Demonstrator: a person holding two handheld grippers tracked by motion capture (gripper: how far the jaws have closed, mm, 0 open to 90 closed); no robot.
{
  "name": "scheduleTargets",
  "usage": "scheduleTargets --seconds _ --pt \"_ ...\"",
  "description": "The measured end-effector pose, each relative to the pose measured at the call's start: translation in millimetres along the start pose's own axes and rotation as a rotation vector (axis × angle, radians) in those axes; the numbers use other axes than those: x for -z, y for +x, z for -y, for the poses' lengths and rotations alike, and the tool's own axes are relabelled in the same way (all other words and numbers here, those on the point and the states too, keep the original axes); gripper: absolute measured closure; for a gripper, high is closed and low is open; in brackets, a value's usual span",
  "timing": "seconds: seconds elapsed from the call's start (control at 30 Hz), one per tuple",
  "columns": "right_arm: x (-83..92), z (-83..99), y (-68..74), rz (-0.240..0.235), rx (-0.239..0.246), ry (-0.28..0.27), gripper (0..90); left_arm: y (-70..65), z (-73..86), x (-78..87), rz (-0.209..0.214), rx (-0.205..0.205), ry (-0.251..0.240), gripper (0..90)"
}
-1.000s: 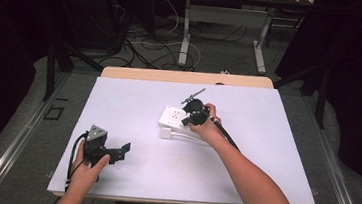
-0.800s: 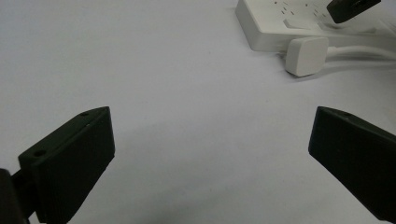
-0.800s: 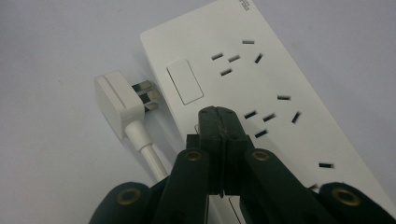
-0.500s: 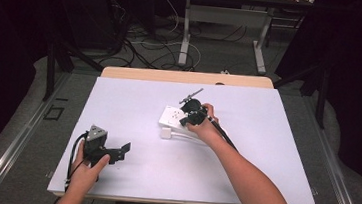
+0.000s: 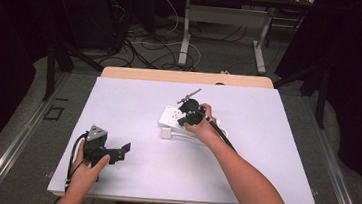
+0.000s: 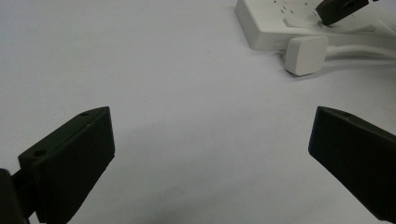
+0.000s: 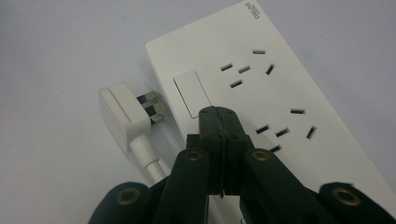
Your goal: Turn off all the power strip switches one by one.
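A white power strip (image 7: 261, 93) lies on the white table, with a rocker switch (image 7: 191, 94) near its end and several socket holes. A white plug (image 7: 123, 116) on a white cable lies loose beside it, prongs toward the strip. My right gripper (image 7: 218, 114) is shut with nothing in it, its tips just at the switch's lower edge. In the high view the right gripper (image 5: 188, 113) sits over the strip (image 5: 172, 115) at mid-table. My left gripper (image 5: 123, 149) rests open near the table's front left; its view shows the plug (image 6: 306, 54) and the strip (image 6: 271, 23) far off.
The white table top (image 5: 133, 102) has free room on all sides of the strip. A wooden edge (image 5: 186, 76) runs along the back. Beyond it are desk legs and cables on the floor.
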State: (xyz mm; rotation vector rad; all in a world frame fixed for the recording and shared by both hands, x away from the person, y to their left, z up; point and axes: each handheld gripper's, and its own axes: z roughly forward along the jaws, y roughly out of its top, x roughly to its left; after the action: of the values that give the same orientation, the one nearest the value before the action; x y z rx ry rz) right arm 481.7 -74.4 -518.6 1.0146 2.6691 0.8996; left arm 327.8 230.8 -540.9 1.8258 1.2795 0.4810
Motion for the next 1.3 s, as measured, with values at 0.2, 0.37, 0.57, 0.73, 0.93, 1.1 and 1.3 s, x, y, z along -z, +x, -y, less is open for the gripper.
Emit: scheduleTargets --seconds 0.2,0.37,0.57,0.73,0.93,1.1,1.3 --pt "0.0 0.2 -0.7 -0.008 -0.005 0.003 90.0 -0.4 0.0 0.0 0.0 0.0 -0.002 0.2" --pt "-0.9 0.7 -0.9 -0.004 -0.008 -0.01 90.0 -0.6 0.0 -0.2 0.0 0.0 -0.002 0.2" --pt "-2.2 0.4 0.6 -0.004 -0.009 0.012 90.0 -0.1 -0.2 0.6 0.0 -0.001 -0.001 0.2" --pt "-2.3 0.4 0.7 -0.005 -0.011 0.011 90.0 -0.1 0.0 0.5 0.001 -0.001 0.001 0.2" --pt "-2.5 0.1 0.1 -0.005 0.005 0.008 90.0 -0.2 -0.1 0.6 0.001 -0.001 0.0 0.2" --pt "-2.3 -0.8 0.9 0.004 0.003 0.019 90.0 0.1 -0.2 1.0 0.004 0.004 -0.007 0.2" --pt "-6.0 -1.7 2.4 -0.001 -0.004 -0.018 90.0 0.4 -0.2 1.7 0.008 -0.001 -0.007 0.2"
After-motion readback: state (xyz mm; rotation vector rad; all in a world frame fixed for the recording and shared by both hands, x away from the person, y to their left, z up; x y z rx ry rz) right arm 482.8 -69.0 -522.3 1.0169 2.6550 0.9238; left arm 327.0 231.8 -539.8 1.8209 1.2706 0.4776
